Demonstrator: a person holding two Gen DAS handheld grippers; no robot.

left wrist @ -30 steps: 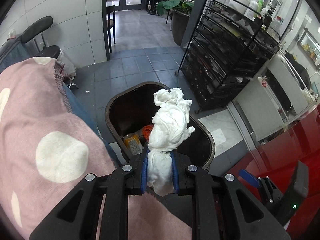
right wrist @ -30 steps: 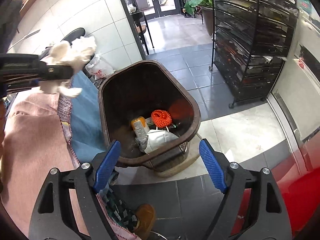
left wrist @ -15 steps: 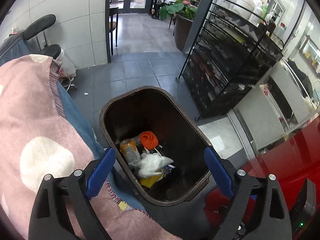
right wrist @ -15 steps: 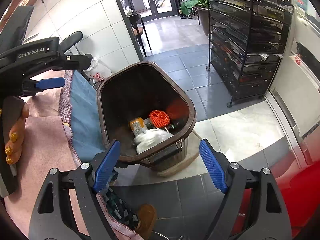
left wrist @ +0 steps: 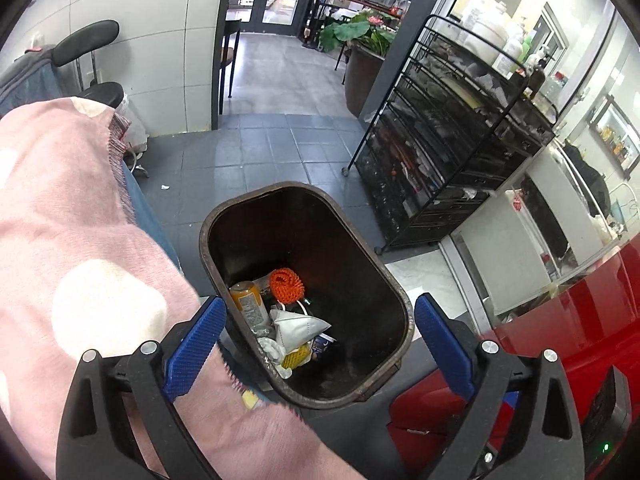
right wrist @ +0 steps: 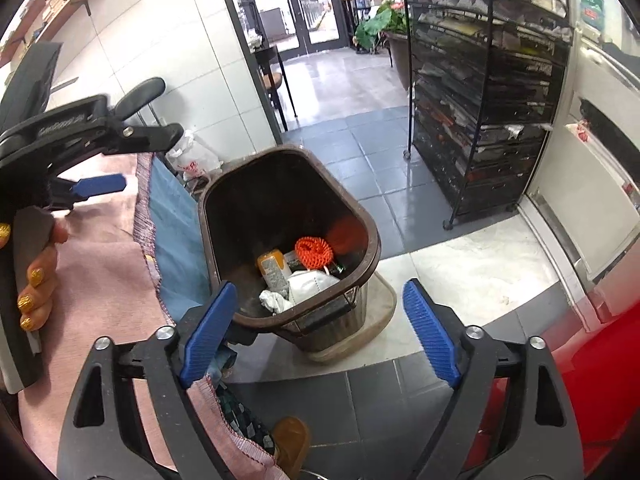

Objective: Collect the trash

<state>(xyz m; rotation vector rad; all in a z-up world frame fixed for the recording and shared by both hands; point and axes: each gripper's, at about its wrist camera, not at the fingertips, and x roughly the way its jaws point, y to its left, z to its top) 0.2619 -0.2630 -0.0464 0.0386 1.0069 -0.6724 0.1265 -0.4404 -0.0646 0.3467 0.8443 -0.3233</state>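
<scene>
Trash (left wrist: pixel 298 330) in bin (left wrist: pixel 394 292); rack (left wrist: pixel 452 152) behind

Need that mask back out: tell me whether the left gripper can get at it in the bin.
Probably yes: left gripper is open above the bin, and the white mask lies uncovered on top.

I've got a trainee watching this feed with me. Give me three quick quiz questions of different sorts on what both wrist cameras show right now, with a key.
1. True or false: the left gripper is shut on a wad of white tissue.
2. Multiple choice: the round orange mesh scrubber lies (A) on the grey tiled floor, (B) inside the brown oval trash bin, (C) on the black wire shelf rack.
3. Fill in: beside the orange-capped bottle in the bin lies a folded white face ____.

Key
1. False: its jaws stand wide apart and empty, as do those of the right gripper.
2. B
3. mask
</scene>
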